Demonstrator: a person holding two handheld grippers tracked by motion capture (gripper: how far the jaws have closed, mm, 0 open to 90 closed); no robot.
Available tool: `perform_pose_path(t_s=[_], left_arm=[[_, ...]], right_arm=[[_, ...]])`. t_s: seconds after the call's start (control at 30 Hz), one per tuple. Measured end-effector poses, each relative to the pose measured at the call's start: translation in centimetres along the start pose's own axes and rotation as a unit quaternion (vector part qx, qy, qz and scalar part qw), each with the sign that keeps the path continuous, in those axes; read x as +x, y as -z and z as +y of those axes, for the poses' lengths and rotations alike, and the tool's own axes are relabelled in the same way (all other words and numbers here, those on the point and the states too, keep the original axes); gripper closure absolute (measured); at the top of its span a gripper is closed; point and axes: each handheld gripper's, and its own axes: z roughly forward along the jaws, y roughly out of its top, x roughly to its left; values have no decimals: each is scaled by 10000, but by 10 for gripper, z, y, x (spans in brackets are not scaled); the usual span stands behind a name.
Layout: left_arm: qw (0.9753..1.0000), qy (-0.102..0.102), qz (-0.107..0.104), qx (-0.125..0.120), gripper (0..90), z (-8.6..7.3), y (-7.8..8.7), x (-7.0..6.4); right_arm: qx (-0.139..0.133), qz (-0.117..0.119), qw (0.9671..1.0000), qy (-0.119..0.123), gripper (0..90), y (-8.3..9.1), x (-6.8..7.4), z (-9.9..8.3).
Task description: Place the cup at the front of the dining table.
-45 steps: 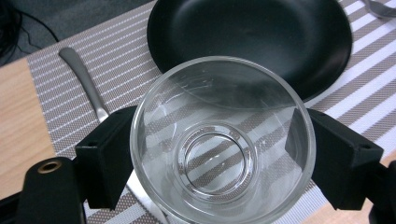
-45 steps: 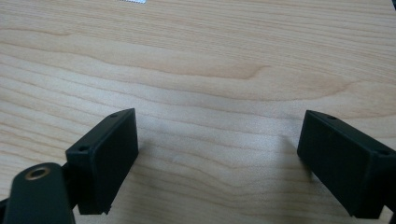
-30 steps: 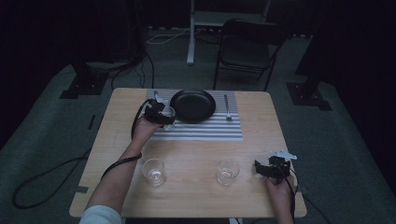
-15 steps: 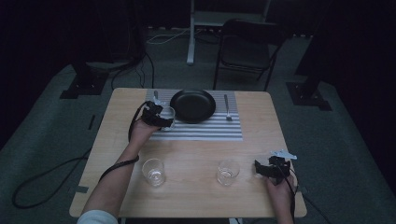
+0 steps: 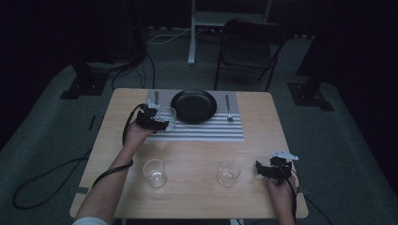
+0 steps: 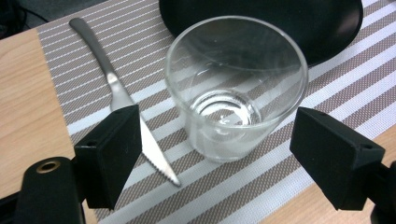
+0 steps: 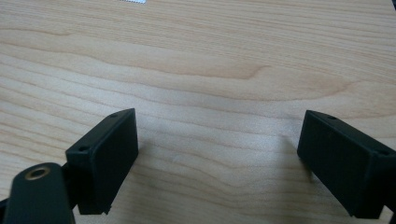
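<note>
A clear empty glass (image 5: 167,117) (image 6: 236,88) stands upright on the striped placemat (image 5: 206,133) (image 6: 327,102), left of the black plate (image 5: 193,105) (image 6: 327,37). My left gripper (image 5: 161,120) (image 6: 219,140) is open, its jaws spread wide on either side of the glass and just short of it, not touching. A knife (image 5: 156,97) (image 6: 116,93) lies on the mat beside the glass. At the front right of the wooden table (image 5: 187,154), my right gripper (image 5: 259,168) (image 7: 219,154) is open low over bare wood, with nothing between its jaws.
Two more clear glasses stand near the table's front, one left (image 5: 154,172) and one right (image 5: 229,173), the second close to my right gripper. A fork (image 5: 228,108) lies right of the plate. A folding chair (image 5: 248,47) stands beyond the table.
My left gripper has drawn back a little toward the person, leaving the glass standing on the mat. The right gripper has not moved.
</note>
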Motion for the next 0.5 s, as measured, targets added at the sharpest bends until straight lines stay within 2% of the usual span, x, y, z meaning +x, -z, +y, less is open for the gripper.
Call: perform_pose_path(t_s=[0.1,0.2,0.33,0.5], left_arm=[[10000,42,-21,-20,175,-3,4,2],[10000,-39,2,-14,175,-8,8,0],[10000,-23,-42,-10,175,-13,12,1],[9999,22,-100,-131,175,-21,19,3]], right_arm=[[3,0,10000,-2,119,0,0,0],[1,0,10000,0,119,0,0,0],[1,-1,10000,-1,119,0,0,0],[0,0,10000,-1,119,0,0,0]])
